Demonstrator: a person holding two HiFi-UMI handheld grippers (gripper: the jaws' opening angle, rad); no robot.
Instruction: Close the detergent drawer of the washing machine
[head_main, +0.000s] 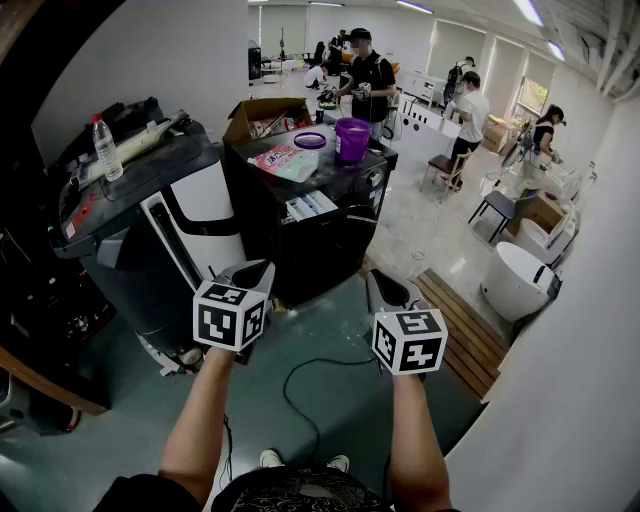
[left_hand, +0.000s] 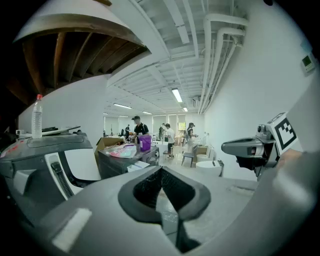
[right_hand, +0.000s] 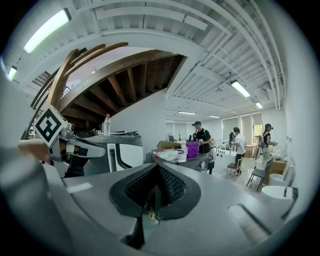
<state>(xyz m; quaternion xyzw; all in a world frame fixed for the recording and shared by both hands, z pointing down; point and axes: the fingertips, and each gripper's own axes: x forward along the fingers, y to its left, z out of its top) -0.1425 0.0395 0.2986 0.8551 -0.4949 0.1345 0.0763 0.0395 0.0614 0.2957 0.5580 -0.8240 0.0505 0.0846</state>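
Observation:
The black washing machine (head_main: 330, 235) stands ahead of me, with a purple bucket (head_main: 352, 138) on its top. Its detergent drawer (head_main: 308, 206) sticks out of the front, white and blue inside. Both grippers hang in the air short of the machine and touch nothing. My left gripper (head_main: 262, 268) shows a narrow gap between its jaws with nothing in it. My right gripper (head_main: 378, 280) is shut and empty. In the left gripper view the drawer (left_hand: 136, 165) shows just left of the jaws. The machine (right_hand: 200, 164) lies straight ahead in the right gripper view.
A grey and white machine (head_main: 150, 220) with a water bottle (head_main: 106, 147) on it stands at the left. A black cable (head_main: 310, 390) loops on the floor before my feet. A wooden platform (head_main: 465, 330) and a white tub (head_main: 520, 280) lie right. Several people (head_main: 372, 80) work behind.

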